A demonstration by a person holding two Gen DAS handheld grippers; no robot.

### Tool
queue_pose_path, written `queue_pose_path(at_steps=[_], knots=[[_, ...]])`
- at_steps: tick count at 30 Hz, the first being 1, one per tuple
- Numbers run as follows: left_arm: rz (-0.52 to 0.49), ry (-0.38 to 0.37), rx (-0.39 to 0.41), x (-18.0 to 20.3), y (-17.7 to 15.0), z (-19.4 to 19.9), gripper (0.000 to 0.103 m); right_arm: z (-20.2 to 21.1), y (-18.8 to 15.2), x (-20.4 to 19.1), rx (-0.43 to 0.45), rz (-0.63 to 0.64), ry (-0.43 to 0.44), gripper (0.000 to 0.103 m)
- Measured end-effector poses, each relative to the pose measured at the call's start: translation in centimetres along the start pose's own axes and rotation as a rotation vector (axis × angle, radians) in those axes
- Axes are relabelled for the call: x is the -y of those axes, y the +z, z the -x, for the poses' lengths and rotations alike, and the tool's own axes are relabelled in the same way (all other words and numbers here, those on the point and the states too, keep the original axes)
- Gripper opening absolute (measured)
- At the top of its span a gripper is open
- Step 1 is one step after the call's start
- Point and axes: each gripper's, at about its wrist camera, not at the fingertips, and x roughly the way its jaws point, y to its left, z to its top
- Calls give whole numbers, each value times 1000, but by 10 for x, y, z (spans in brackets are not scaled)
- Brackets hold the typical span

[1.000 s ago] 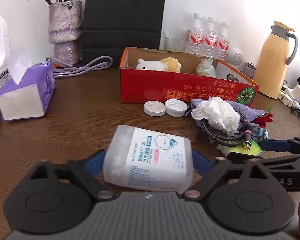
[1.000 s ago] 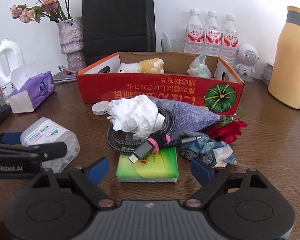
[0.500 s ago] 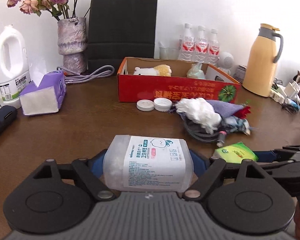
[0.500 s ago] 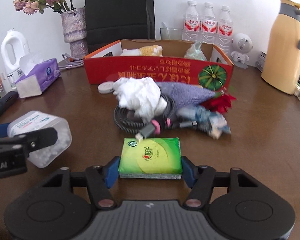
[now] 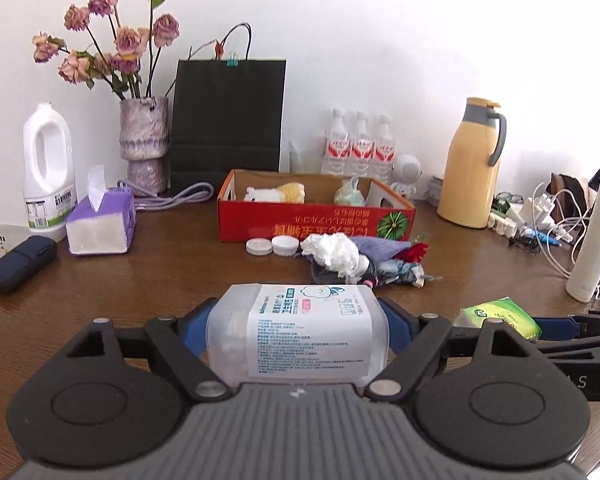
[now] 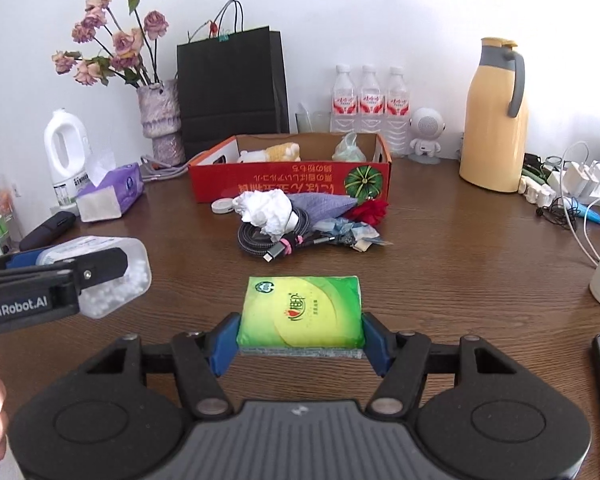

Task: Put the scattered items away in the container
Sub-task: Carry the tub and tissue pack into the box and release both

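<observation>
My left gripper (image 5: 298,326) is shut on a clear cotton swab box (image 5: 298,334) with a white label, held above the table; it also shows in the right wrist view (image 6: 112,276). My right gripper (image 6: 300,340) is shut on a green tissue pack (image 6: 300,312), lifted off the table; the pack also shows in the left wrist view (image 5: 500,316). The red cardboard box (image 6: 292,182) stands further back, holding a plush toy (image 6: 270,152) and a pale green bag (image 6: 348,148). In front of it lie a crumpled tissue (image 6: 266,210), a coiled cable (image 6: 268,240), a purple pouch (image 6: 324,204), a red flower (image 6: 366,212) and two white lids (image 5: 272,246).
A purple tissue box (image 5: 100,226), white jug (image 5: 50,168), flower vase (image 5: 144,144) and black bag (image 5: 228,120) stand at the back left. Water bottles (image 6: 370,100), a yellow jug (image 6: 494,120), chargers (image 6: 572,188) and a white flask (image 5: 592,240) are to the right.
Both grippers rose and pulled back from the pile. The right gripper closed on the green tissue pack and lifted it; the left kept hold of the swab box.
</observation>
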Motion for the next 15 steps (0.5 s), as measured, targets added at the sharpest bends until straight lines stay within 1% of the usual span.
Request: queue_pose_path(at_steps=[3, 5, 7, 10, 12, 15], knots=[[3, -3, 9, 1, 7, -8, 84, -2, 10, 6, 26, -17, 0, 63], [-1, 3, 17, 0, 17, -24, 83, -11, 23, 11, 39, -24, 0, 63], [-10, 11, 29, -2, 33, -48, 83, -25, 42, 16, 57, -23, -1, 63], [-22, 29, 59, -7, 68, -92, 83, -57, 81, 23, 91, -23, 5, 63], [-35, 54, 83, -10, 94, -123, 83, -83, 111, 28, 105, -20, 10, 63], [-28, 70, 71, -19, 130, -175, 83, -121, 156, 33, 113, -20, 10, 63]])
